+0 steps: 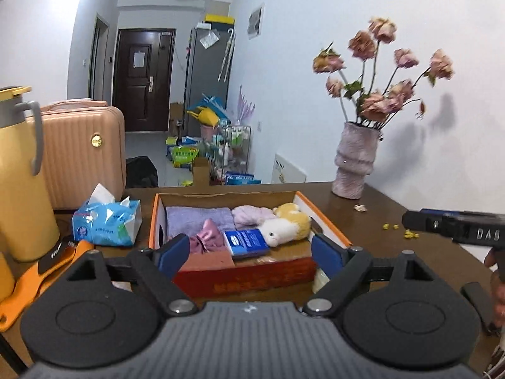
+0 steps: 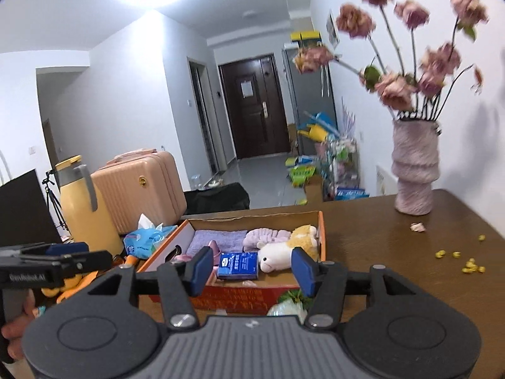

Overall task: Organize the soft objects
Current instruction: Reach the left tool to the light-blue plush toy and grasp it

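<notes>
An orange cardboard box (image 1: 153,218) stands on the brown table. Inside lie a purple towel (image 1: 199,218), a pink bow (image 1: 206,240), a blue packet (image 1: 247,241), a lilac soft piece (image 1: 251,214) and a white and yellow plush (image 1: 287,225). My left gripper (image 1: 251,252) hovers before the box's near wall, open and empty. The right wrist view shows the same box (image 2: 322,237), the towel (image 2: 217,240), the packet (image 2: 238,263) and the plush (image 2: 284,249). There my right gripper (image 2: 252,270) is open too, with nothing between its blue pads.
Left of the box are a blue tissue pack (image 1: 105,221), a yellow jug (image 1: 22,189) and an orange tool (image 1: 47,271); behind them stands a pink suitcase (image 1: 82,154). A vase of dried roses (image 1: 355,164) stands at the back right. Yellow crumbs (image 1: 410,233) dot the table.
</notes>
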Demonstrator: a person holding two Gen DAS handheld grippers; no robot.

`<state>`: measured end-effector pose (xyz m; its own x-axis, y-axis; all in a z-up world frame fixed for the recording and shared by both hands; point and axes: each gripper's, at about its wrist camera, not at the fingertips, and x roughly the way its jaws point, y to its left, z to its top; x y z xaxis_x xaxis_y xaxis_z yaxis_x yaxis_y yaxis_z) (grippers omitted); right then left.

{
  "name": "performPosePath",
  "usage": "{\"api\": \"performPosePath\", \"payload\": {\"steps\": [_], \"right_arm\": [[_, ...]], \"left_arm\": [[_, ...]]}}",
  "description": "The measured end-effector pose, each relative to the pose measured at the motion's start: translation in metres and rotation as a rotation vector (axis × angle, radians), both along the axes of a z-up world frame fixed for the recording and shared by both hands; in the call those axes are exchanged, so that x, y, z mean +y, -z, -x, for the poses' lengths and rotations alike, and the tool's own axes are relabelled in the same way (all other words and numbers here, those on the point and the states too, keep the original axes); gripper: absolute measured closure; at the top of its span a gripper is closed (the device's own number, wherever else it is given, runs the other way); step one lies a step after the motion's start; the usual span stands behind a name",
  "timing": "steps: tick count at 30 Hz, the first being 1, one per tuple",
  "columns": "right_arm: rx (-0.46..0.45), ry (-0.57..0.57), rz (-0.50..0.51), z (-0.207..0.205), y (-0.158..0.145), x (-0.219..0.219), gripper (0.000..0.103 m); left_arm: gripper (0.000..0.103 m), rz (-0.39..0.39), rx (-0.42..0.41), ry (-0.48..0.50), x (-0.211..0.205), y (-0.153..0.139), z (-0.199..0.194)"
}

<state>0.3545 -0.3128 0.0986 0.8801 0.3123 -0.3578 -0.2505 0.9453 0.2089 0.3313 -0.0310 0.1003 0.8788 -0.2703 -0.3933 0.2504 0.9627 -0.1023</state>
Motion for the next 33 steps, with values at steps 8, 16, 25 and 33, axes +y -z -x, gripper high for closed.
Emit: {"api": "performPosePath", "payload": {"steps": [8, 16, 25, 33], "right_arm": [[0.034, -0.037, 0.03, 0.103, 0.061, 0.013, 0.043], [0.156, -0.01, -0.056, 0.138, 0.106, 0.007, 0.043], [0.188, 0.011, -0.116, 0.098, 0.119, 0.0, 0.044], [0.243, 0.034, -0.187, 0.012, 0.139, -0.002, 0.051]], "left_arm": [[0.014, 0.047, 0.066, 0.019, -0.006, 0.054, 0.093], [0.014, 0.054, 0.139, 0.054, -0.015, 0.08, 0.118], [0.021, 0.103, 0.209, 0.065, -0.026, 0.096, 0.061], [0.037, 0.213, 0.295, 0.147, -0.041, 0.122, -0.046]]}}
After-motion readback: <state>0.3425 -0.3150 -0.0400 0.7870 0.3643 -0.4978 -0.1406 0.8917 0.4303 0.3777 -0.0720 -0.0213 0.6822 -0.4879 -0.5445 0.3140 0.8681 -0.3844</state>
